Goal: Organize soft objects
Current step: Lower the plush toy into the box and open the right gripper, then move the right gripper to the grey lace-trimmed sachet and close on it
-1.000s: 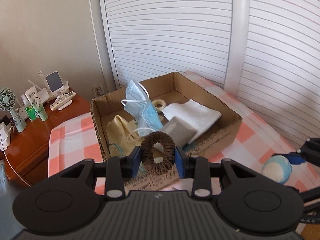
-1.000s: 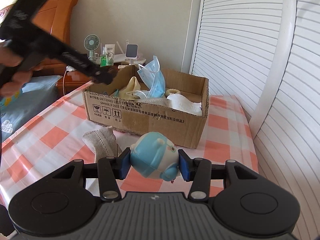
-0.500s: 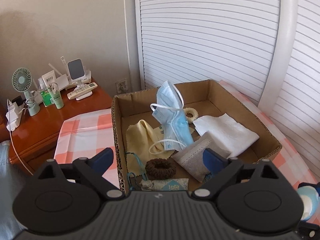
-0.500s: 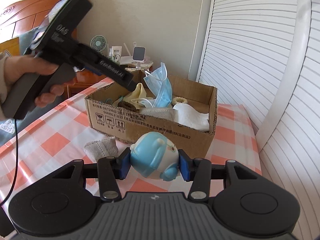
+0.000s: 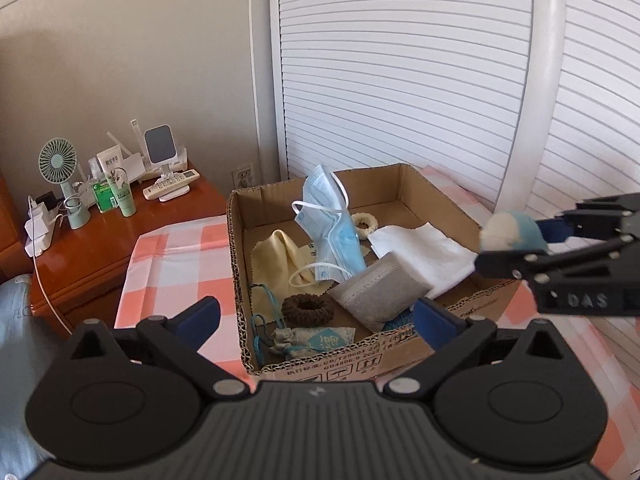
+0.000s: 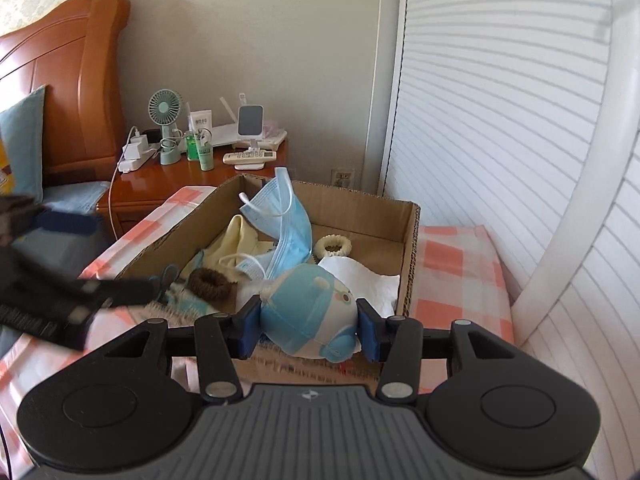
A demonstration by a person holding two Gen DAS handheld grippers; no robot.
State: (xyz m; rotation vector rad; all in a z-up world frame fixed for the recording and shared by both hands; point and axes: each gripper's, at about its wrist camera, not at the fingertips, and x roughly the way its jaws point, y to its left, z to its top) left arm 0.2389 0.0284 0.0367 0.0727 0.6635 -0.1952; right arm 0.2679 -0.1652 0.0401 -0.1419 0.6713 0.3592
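Note:
A cardboard box (image 5: 436, 188) on the checked tablecloth holds a blue face mask (image 5: 332, 228), a yellow cloth (image 5: 276, 264), a white cloth (image 5: 424, 248), a grey pad (image 5: 380, 292), a cream scrunchie (image 5: 365, 224) and a brown scrunchie (image 5: 308, 309). My left gripper (image 5: 316, 318) is open and empty above the box's near wall. My right gripper (image 6: 308, 322) is shut on a blue and white plush toy (image 6: 310, 312) and holds it above the box's near right corner; the toy also shows in the left wrist view (image 5: 510, 232).
A wooden nightstand (image 6: 192, 172) with a small fan (image 6: 164, 112), bottles, a charger and a remote stands left of the table. A bed headboard (image 6: 80, 80) is further left. White louvred doors (image 6: 500, 120) run behind and to the right.
My left gripper opened and let the brown scrunchie drop into the box, then pulled back. My right gripper rose and moved forward over the box with the plush toy.

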